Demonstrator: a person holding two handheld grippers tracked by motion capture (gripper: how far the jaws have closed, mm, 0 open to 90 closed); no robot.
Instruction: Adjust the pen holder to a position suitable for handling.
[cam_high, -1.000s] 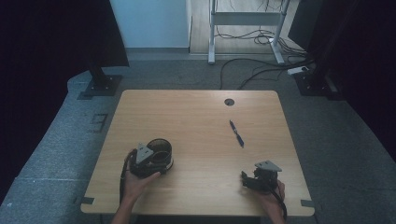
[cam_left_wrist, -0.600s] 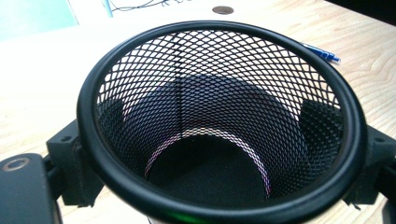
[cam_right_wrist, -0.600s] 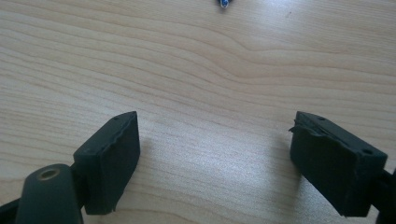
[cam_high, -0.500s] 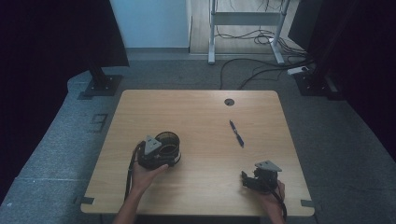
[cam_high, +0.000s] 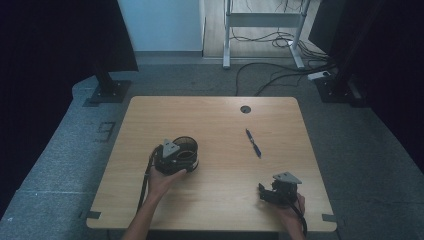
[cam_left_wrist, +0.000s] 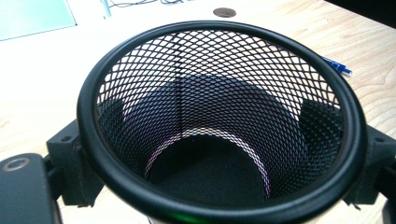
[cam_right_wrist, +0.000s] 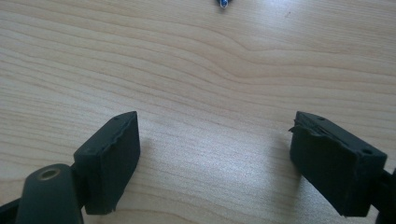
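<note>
Showing a pale wooden surface (cam_high: 220, 200) with rounded corners and a round cable hole (cam_high: 245, 109) near its far edge, standing on grey carpeted floor (cam_high: 60, 165). Beyond it: a light blue wall panel (cam_high: 160, 25), a white metal frame (cam_high: 262, 20), loose cables (cam_high: 270, 75) and dark curtains (cam_high: 50, 40) at both sides. Left gripper (cam_high: 167, 155), at the left half of the surface, grips a black mesh pen cup (cam_high: 184, 151); in the left gripper view the fingers (cam_left_wrist: 70, 163) press on opposite outer walls of the mesh pen cup (cam_left_wrist: 219, 121), about half closed, and the cup's mouth faces the camera. Blue pen (cam_high: 253, 143) lies flat on the surface right of the cup and well apart from it. Right gripper (cam_high: 277, 192) rests near the front right edge; in the right gripper view its fingers (cam_right_wrist: 112, 154) stand wide apart over bare wood with nothing between them, the pen's tip (cam_right_wrist: 223, 3) visible farther ahead.
</note>
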